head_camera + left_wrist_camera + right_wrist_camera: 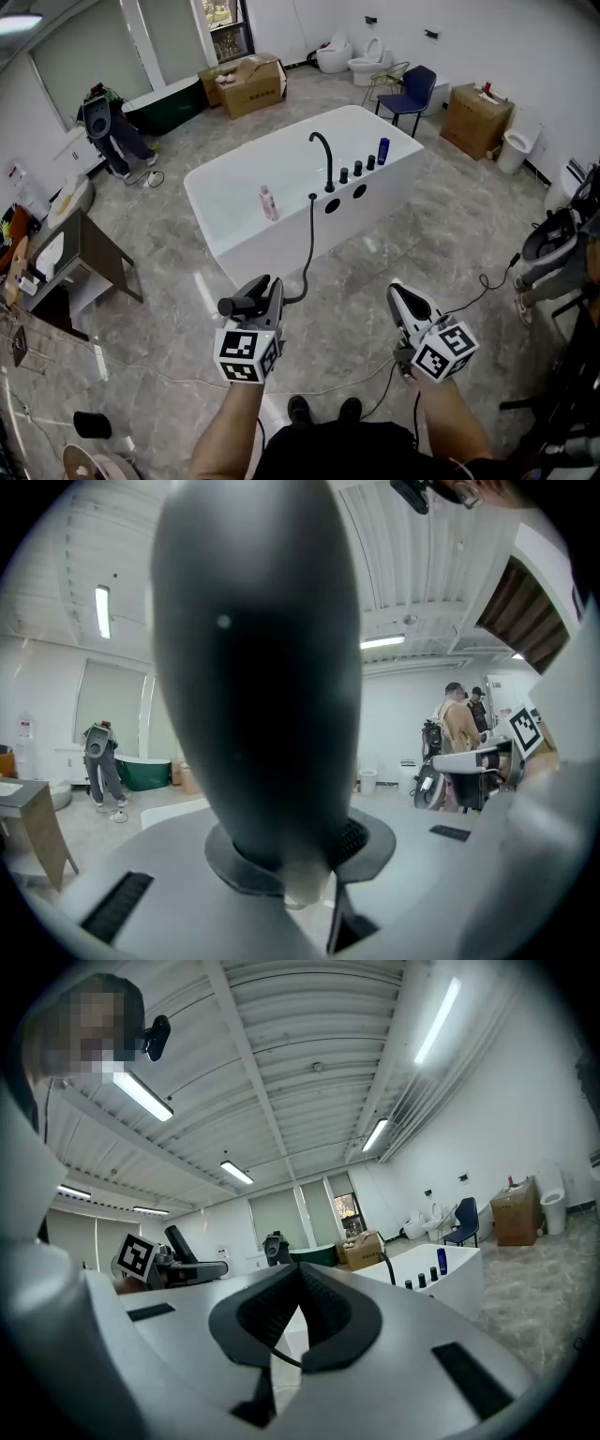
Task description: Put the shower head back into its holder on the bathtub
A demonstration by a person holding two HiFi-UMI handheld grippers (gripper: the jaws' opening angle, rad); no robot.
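- left gripper point(266, 289) clamped on the black shower head point(258, 667); jaws pinch its lower end
- right gripper point(298, 1283) closed, nothing in it, held beside the left one
- shower head is at the left gripper, well apart from the bathtub point(234, 234)
- in the head view its dark body sticks out to the left of the gripper, about level, long axis crosswise to the jaws
- black hose point(309, 246) runs from the shower head across the grey floor point(441, 234) up to the bathtub rim, near the gooseneck faucet point(324, 155)
- on the rim: three black knobs point(357, 169), blue bottle point(382, 150); pink bottle point(268, 202) inside the tub
- thin cable point(483, 286) on the floor, right side
- behind the tub: blue chair point(411, 94), cardboard boxes point(251, 86)
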